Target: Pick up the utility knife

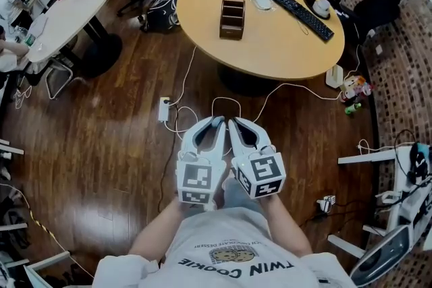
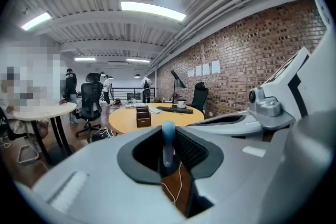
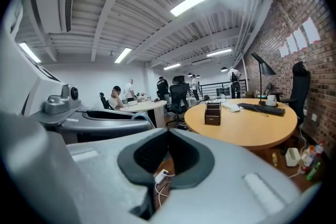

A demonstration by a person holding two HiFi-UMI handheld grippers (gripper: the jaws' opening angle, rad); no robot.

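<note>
the knife [image 2: 167,140] sits in the left gripper [image 1: 213,125], a slim grey piece with a rounded blue end, standing upright between the jaw tips. the jaws are clamped on it, with only that narrow body keeping them apart. from the head view just the blue end shows, poking out at the gripper's tip. the right gripper [image 1: 233,123] is just beside the left, almost touching it, and both are held low in front of the person's chest, above the wooden floor [image 1: 101,125]. in its own view the right gripper's jaws are pressed together at the tips with nothing between them, and only floor and a white cable show through the gap behind the tips. both grippers point toward a round table [image 1: 270,44] that is well apart from them. on it stand a dark wooden box [image 1: 231,18] near the middle and a black keyboard [image 1: 300,13] toward the far right edge. white cables trail across the floor between the table and the grippers. a second, white table [image 1: 64,13] stands off to the left.
</note>
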